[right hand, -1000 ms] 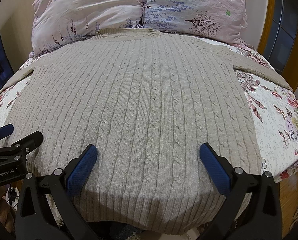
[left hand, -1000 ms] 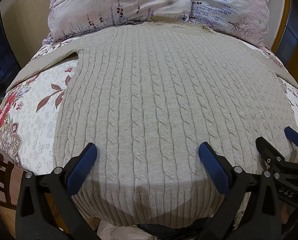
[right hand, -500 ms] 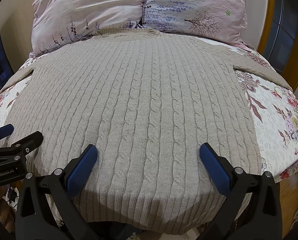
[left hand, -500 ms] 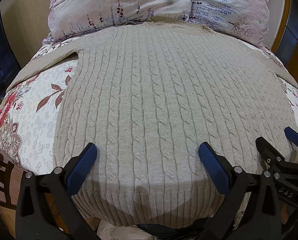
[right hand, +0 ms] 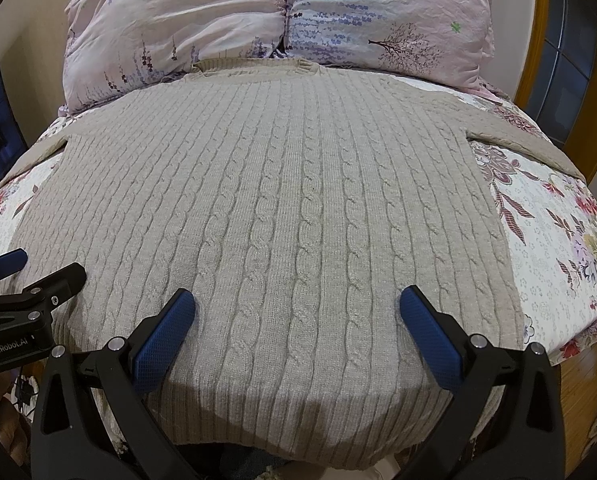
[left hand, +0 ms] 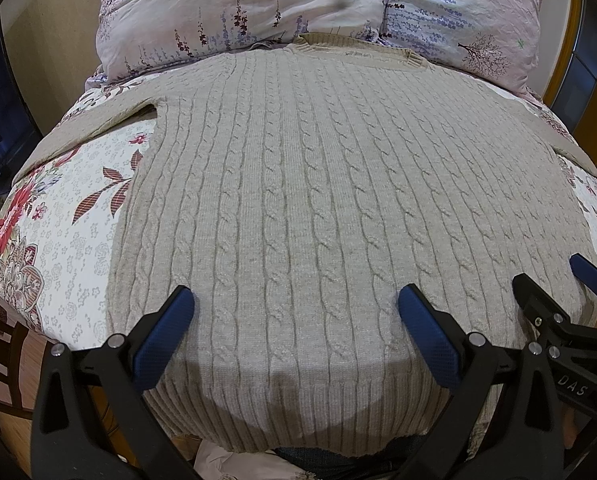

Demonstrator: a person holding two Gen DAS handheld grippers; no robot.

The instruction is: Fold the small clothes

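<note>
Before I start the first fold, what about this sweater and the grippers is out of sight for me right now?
- Sweater sleeve ends: both sleeves run off the bed's curve in both wrist views.
- Hem's middle: in shadow; whether it lies flat is unclear.
- Left gripper and right gripper: jaws wide open, but their height above the knit cannot be judged.
- Collar: partly tucked against the pillows.

Sweater (left hand: 318, 200) sleeve ends beyond frame edges
</note>
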